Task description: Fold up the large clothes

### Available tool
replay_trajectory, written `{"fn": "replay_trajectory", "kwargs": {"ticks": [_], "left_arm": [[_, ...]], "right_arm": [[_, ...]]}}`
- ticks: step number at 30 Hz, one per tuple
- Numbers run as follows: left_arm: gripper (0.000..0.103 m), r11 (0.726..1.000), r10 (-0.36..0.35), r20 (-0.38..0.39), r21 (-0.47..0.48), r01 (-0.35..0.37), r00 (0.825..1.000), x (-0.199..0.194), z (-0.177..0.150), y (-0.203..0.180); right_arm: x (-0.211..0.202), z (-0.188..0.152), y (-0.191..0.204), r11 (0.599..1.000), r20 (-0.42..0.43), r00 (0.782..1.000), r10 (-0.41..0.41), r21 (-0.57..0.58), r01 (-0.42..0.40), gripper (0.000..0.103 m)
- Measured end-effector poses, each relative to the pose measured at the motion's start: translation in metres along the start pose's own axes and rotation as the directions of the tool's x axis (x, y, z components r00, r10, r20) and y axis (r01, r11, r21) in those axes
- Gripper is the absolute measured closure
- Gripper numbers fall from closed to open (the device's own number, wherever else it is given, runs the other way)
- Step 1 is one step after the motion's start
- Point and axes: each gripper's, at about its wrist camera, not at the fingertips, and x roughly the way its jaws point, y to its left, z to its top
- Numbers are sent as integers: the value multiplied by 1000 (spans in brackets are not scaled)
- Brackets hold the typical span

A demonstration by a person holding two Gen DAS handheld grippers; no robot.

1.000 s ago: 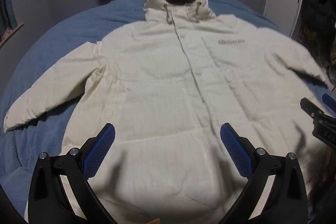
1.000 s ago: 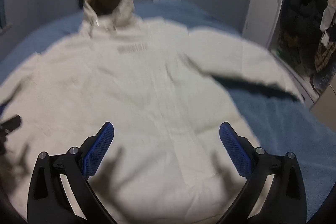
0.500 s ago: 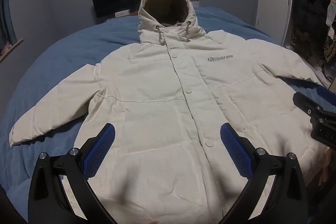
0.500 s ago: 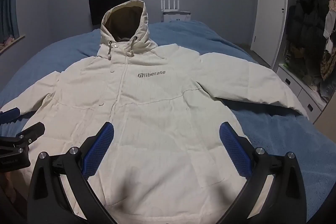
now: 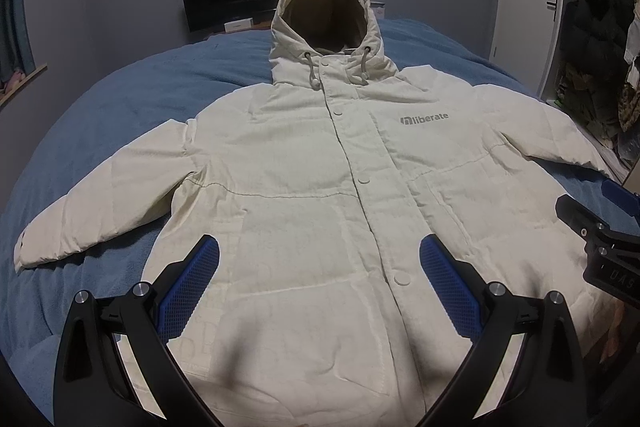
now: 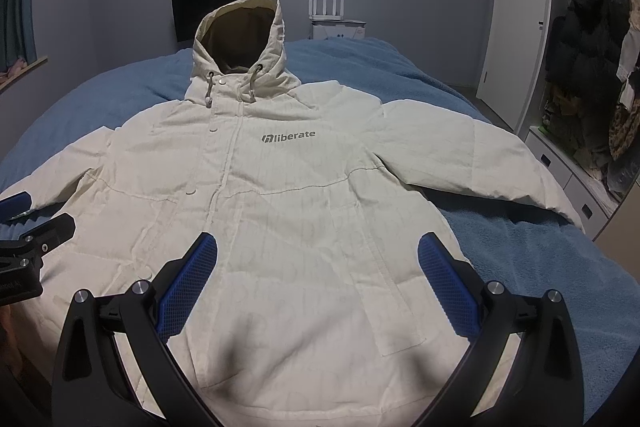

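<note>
Padding is making the one cream jacket [image 5: 320,195] sit puffy, so it is lying face up and spread wide across the blue bed [image 5: 120,99], hood [image 5: 326,27] pointing toward the far wall, front snapped shut; that layout is giving both sleeves room to be folded inward, judging by the task. Two sleeves are stretching outward, the left sleeve [image 5: 104,203] angling down toward the bed's edge and the right sleeve [image 6: 472,155] reaching toward the door side. Two drawcords [image 6: 208,87] are hanging at the collar, and four snaps [image 5: 362,180] are showing down the placket in the left view.

Two claws are hovering above the hem, likely because the person is lining up a first grasp. The left claw [image 5: 318,279] is standing wide apart and gripping nothing, over the lower front. The right claw [image 6: 316,279] is likewise spread wide and empty, over the pocket area. Each is poking into the other's view at the side. No fold is made yet.
</note>
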Motion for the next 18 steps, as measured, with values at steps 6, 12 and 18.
{"fn": "replay_trajectory", "kwargs": {"ticks": [6, 12, 18], "left_arm": [[6, 1000, 2, 0, -2, -2, 1000, 0, 0, -1], [6, 1000, 1, -2, -3, -1, 1000, -1, 0, 0], [6, 1000, 1, -3, -3, -1, 1000, -1, 0, 0]], "right_arm": [[1, -1, -1, 1000, -4, 1000, -1, -3, 1, 6], [1, -1, 0, 1000, -6, 1000, -2, -5, 2, 6], [3, -2, 0, 1000, -9, 1000, -5, -7, 5, 6]]}}
